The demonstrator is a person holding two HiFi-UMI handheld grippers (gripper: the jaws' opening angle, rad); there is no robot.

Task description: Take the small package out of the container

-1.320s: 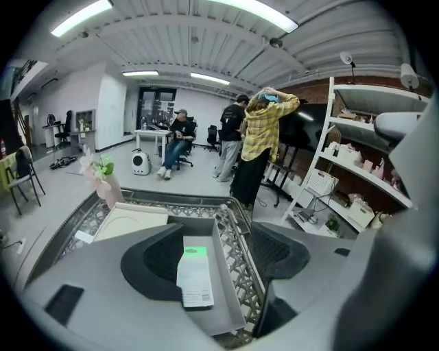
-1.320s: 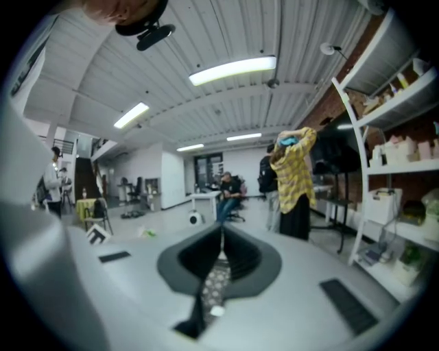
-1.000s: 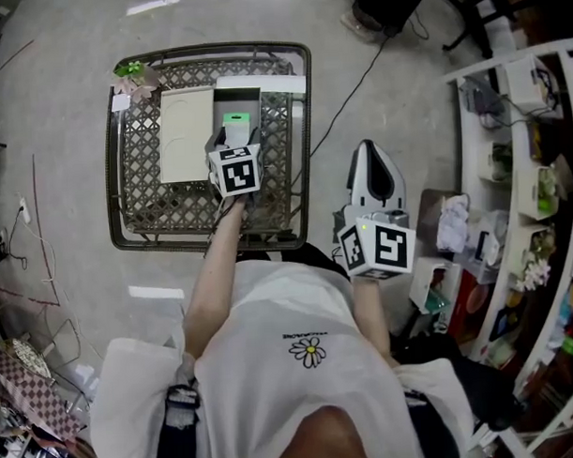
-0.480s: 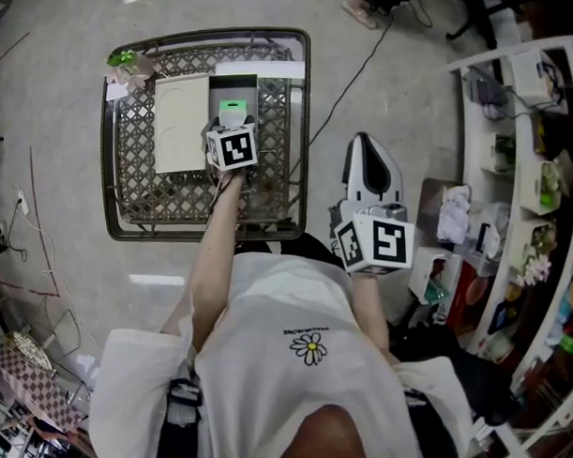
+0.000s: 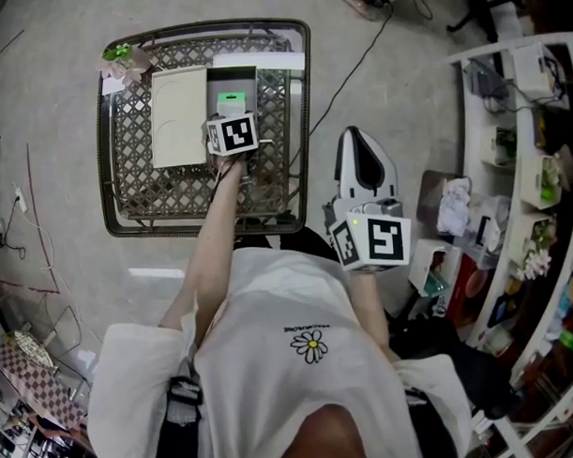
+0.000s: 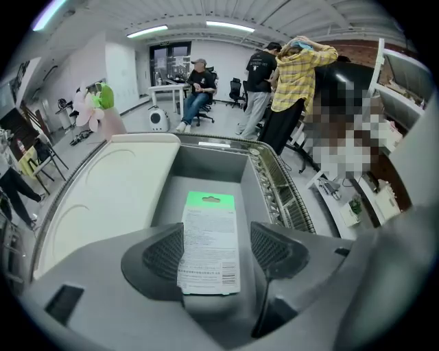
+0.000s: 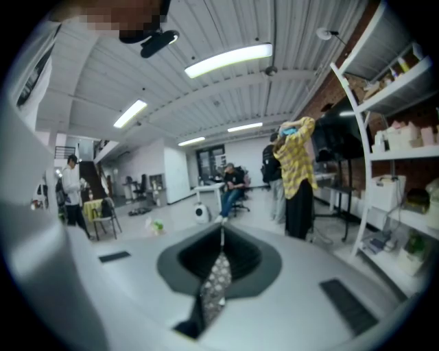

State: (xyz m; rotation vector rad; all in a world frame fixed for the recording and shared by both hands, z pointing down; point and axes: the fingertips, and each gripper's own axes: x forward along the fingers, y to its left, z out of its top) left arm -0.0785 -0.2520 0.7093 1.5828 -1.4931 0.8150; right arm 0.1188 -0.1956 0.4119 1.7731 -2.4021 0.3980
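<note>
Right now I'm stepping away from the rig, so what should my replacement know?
Left gripper: jaws apart, straddling the small white package with a green top, not clamped.
Right gripper: shut, empty, held aside.
The package lies flat in the open grey box inside the metal wire basket.
Done: approach.
Left: close on the package and lift it out.

Left tool (image 6: 216, 247) spread wide — right tool (image 7: 221, 243) closed.
</note>
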